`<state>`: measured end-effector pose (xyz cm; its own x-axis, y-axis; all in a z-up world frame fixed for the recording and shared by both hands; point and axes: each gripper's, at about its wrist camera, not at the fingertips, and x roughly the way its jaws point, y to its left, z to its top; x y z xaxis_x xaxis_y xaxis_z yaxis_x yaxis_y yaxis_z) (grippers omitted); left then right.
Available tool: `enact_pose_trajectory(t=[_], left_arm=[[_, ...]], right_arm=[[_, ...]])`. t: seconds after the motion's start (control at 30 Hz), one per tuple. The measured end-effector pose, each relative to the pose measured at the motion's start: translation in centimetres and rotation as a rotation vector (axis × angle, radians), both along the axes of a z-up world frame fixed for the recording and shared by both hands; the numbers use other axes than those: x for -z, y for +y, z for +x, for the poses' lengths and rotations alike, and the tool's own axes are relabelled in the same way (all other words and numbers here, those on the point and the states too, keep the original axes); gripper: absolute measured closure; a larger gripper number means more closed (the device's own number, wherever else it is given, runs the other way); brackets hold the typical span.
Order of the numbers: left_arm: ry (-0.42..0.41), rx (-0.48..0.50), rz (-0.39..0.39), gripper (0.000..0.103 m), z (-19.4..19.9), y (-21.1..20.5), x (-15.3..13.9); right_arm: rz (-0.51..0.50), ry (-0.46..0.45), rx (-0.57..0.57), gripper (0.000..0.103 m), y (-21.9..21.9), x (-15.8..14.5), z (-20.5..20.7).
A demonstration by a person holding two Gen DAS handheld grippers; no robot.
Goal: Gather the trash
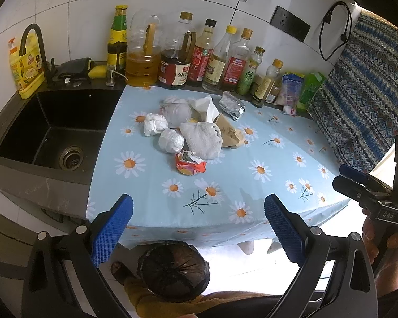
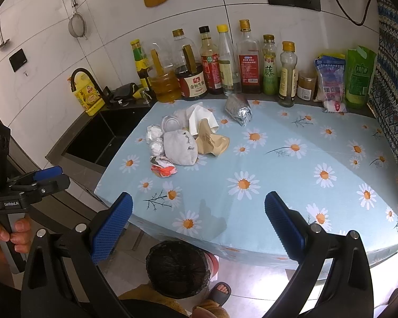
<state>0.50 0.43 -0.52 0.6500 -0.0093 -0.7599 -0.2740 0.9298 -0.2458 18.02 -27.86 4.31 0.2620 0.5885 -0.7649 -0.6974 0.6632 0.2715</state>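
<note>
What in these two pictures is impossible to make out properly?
- Trash bin: both views show only its black-lined mouth; the body is cut off by the table edge and gripper frame.
- Clear plastic cup: half buried behind the crumpled white paper in the right wrist view.
- Bottle labels: the small print is too tiny to read.
- Sink: its drain is out of sight in the right wrist view, below the rim.

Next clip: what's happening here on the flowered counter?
A person holds a gripper in each hand above a counter. The left gripper and right gripper are both open and empty, short of the trash pile on the daisy tablecloth: crumpled paper, a brown bag, a red wrapper, a foil pouch. A black-lined bin stands on the floor below the counter edge. Nothing is picked up yet.
</note>
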Motion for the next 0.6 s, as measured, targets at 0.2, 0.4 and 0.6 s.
enact_pose_trajectory(t=[0.2, 0.4, 0.6], left_arm=[[0.003, 0.006, 0.000, 0.007, 0.2, -0.1, 0.0], [0.006, 0.008, -0.001, 0.007, 0.4, -0.4, 0.1], [0.019, 0.036, -0.015, 0.007, 1.1, -1.1, 0.5]], right_arm=[[-0.008, 0.013, 0.010, 0.004, 0.2, 0.4, 0.3], [-0.010, 0.017, 0.019, 0.004, 0.3, 0.7, 0.4], [-0.009, 0.034, 0.035, 0.004, 0.4, 1.0, 0.7]])
